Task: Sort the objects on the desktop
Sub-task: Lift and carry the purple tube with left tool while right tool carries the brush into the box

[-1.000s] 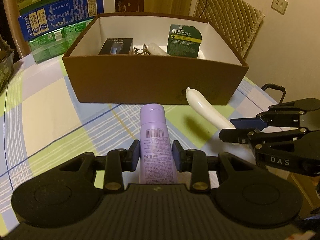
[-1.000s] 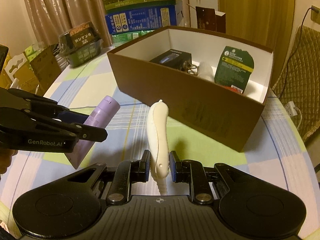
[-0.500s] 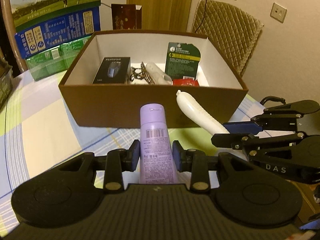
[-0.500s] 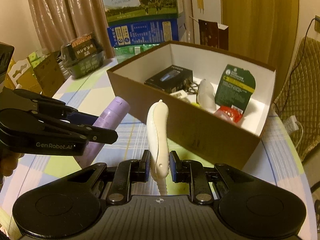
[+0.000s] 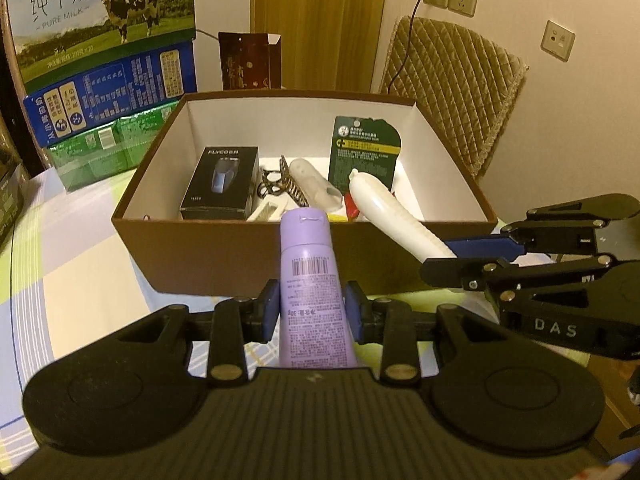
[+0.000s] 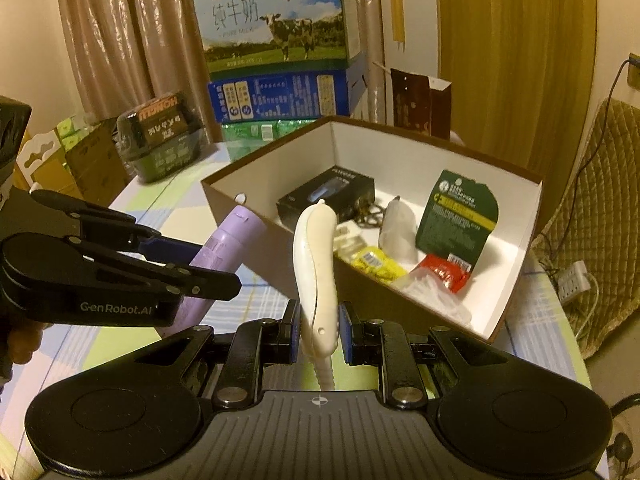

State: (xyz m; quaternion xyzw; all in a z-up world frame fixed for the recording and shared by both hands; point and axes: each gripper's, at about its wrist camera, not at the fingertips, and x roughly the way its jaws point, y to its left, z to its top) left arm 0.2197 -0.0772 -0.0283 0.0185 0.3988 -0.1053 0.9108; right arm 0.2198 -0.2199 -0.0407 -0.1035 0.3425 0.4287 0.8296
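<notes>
The left gripper (image 5: pixel 311 312) is clamping a lilac plastic tube (image 5: pixel 310 280); the right gripper (image 6: pixel 319 328) is gripping a cream curved plastic handle (image 6: pixel 314 264) beside an open brown cardboard box (image 5: pixel 224 256).

The box (image 5: pixel 256 256) sits on the table (image 5: pixel 80 248), cartons (image 5: pixel 108 76) stacked behind it.
</notes>
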